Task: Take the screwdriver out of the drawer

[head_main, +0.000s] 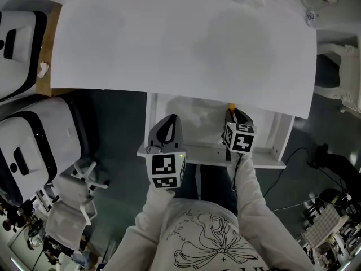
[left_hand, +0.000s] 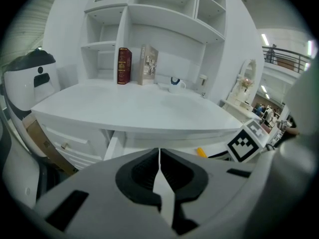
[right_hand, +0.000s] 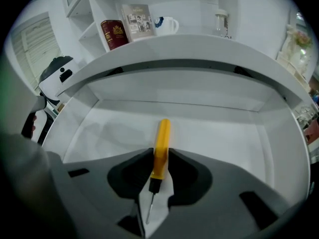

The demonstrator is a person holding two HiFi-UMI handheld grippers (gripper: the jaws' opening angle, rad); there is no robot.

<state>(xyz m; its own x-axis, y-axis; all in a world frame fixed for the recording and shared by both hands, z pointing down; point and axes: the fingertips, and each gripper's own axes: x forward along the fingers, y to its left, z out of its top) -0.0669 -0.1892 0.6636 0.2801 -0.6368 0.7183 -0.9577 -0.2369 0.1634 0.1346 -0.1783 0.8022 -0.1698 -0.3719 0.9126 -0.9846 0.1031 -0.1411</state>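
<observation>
Your white shirt with a line-drawn flower [head_main: 210,236] fills the head view at 6 o'clock, and both white sleeves reach up from it to the claws. Your right claw [head_main: 233,115], just off centre toward 5 o'clock, points steeply down into the open white drawer [head_main: 265,161] that sticks out from under the white tabletop [head_main: 180,38]. In the right gripper view that claw's jaws are clamped on the yellow-handled screwdriver [right_hand: 161,141]. The pads press the handle from both sides. Its black collar and thin metal shaft run back toward 6 o'clock between the jaws, and the rounded handle end points to 12 o'clock over the drawer floor. Your left claw [head_main: 169,120] is over the drawer's front left corner, at 9 o'clock from the right one. Its jaws are together with nothing between them. At the back of the tabletop stand a dark red book [left_hand: 124,65] and a white mug [left_hand: 174,85].
</observation>
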